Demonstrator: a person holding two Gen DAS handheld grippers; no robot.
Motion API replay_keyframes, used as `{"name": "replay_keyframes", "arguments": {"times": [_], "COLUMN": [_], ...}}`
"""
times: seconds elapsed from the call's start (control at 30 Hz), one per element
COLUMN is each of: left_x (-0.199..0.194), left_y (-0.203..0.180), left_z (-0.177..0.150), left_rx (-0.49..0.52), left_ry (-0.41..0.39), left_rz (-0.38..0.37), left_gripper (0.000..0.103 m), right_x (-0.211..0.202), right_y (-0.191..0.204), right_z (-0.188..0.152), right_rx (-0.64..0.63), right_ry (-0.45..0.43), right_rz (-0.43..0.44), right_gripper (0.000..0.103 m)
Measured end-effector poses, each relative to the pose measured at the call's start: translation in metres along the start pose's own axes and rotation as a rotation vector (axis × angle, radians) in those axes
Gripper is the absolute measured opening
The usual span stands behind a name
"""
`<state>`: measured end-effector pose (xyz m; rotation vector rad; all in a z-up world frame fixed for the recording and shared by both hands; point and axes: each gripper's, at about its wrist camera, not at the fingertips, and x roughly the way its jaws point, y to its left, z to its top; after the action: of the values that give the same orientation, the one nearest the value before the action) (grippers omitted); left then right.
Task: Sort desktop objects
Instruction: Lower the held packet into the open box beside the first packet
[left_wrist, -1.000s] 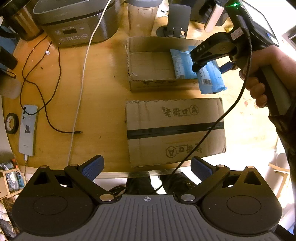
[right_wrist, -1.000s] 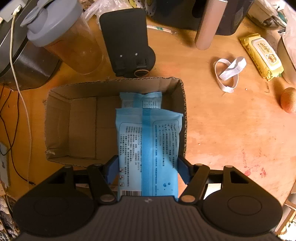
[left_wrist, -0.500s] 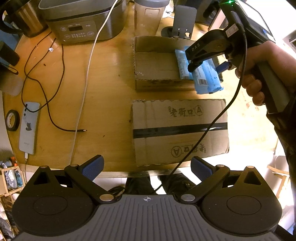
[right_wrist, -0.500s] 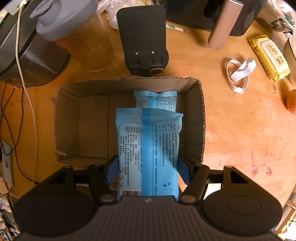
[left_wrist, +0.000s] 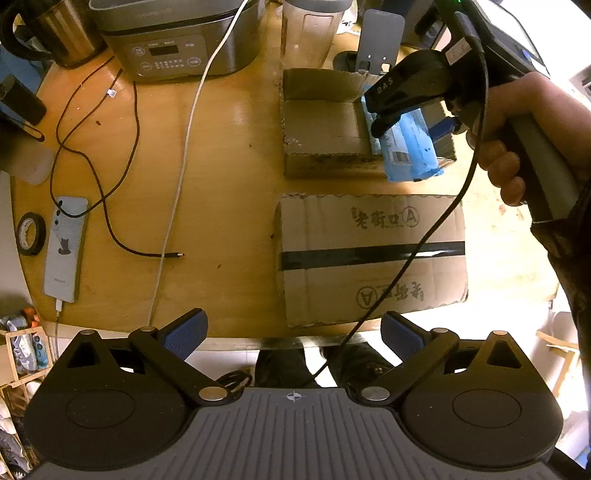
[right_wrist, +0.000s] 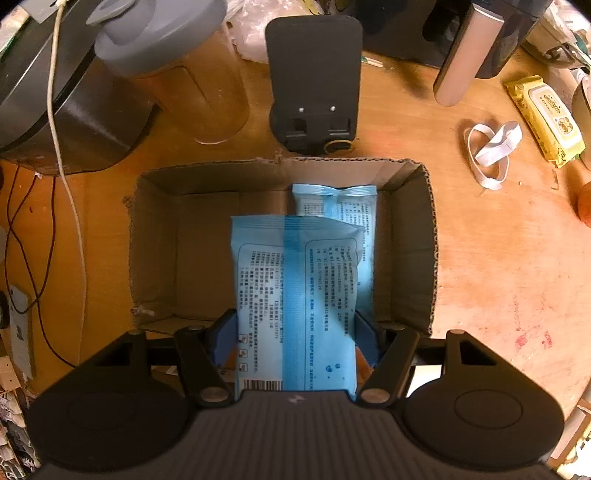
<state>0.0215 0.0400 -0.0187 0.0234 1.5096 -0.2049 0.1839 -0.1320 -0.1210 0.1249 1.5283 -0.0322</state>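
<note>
The round wooden tabletop (left_wrist: 229, 177) carries most of my clutter. Toward twelve o'clock from my right tongs (right_wrist: 295, 332) sits the open cardboard box (right_wrist: 177, 251), with one blue packet (right_wrist: 343, 206) already lying inside along its three o'clock wall. My right tongs are pinching a second blue wipes pack (right_wrist: 295, 295) by its long sides, hanging over the box and not yet down. My left tongs (left_wrist: 293, 332) are spread wide with nothing between them, near the taped carton (left_wrist: 369, 258). I judge the sort barely half done: a yellow wipes pack (right_wrist: 546, 114) and white strap (right_wrist: 491, 147) at two o'clock remain out.
</note>
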Motion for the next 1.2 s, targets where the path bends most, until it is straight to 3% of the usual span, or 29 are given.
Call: {"name": "replay_keyframes", "arguments": {"times": [1.2], "left_x": [0.002], "left_y": [0.012], "left_z": [-0.003], "left_rx": [-0.014], "left_ry": [0.009], "left_rz": [0.002], "left_gripper": [0.103], "right_x": [0.014], "right_y": [0.042], "right_z": [0.003], "right_rx": [0.012], "right_ry": [0.01], "right_rz": [0.021], "right_gripper": [0.065]}}
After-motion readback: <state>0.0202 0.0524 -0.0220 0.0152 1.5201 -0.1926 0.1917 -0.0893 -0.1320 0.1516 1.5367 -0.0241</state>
